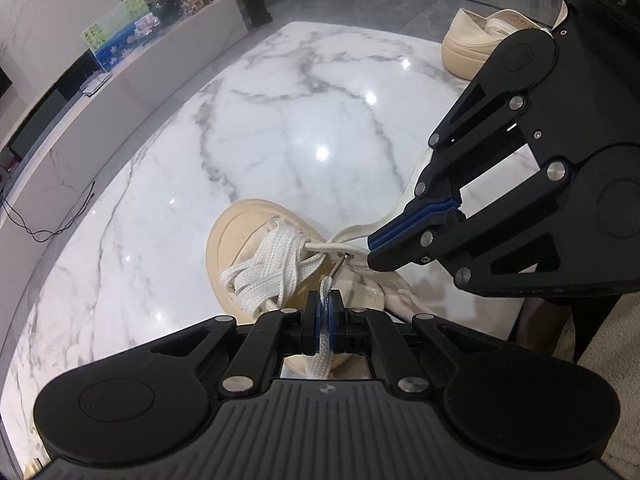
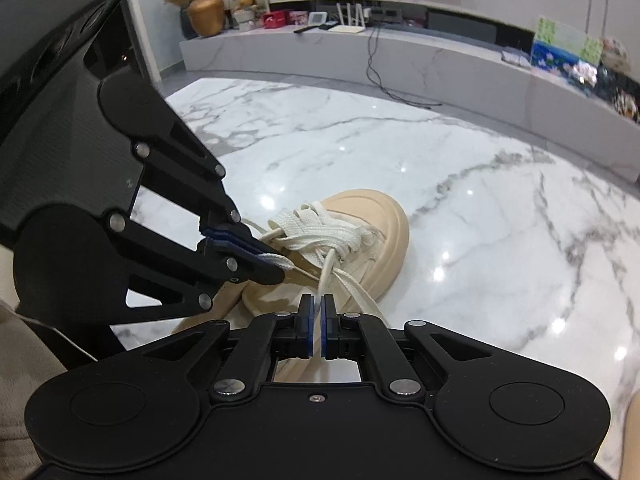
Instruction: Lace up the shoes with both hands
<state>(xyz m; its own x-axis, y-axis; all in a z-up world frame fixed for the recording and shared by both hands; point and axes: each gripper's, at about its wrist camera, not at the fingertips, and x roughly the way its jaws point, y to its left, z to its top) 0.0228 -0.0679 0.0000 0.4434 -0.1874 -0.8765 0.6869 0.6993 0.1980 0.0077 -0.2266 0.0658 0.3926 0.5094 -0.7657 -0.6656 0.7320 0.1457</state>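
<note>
Cream shoe on marble table, toe pointing away from both cams, near table's close edge. White lace bunched loose over tongue, partly threaded thru eyelets.

L gripper clamped tight on a flat lace end, fabric sandwiched between blue pads and running back under the tool. Tip of that end poking out just ahead of fingertips, close to a metal eyelet on shoe's upper.

R gripper jaws nearly together, pinching other lace strand edge-on; strand running from pads up to the lacing. Seen from L cam, R gripper coming in from right, tips just beside same eyelet, over shoe's side.

From R cam, L gripper entering from left, lace end visible at its tips, over shoe opening.

2nd cream shoe at table's far right, well apart.
</note>
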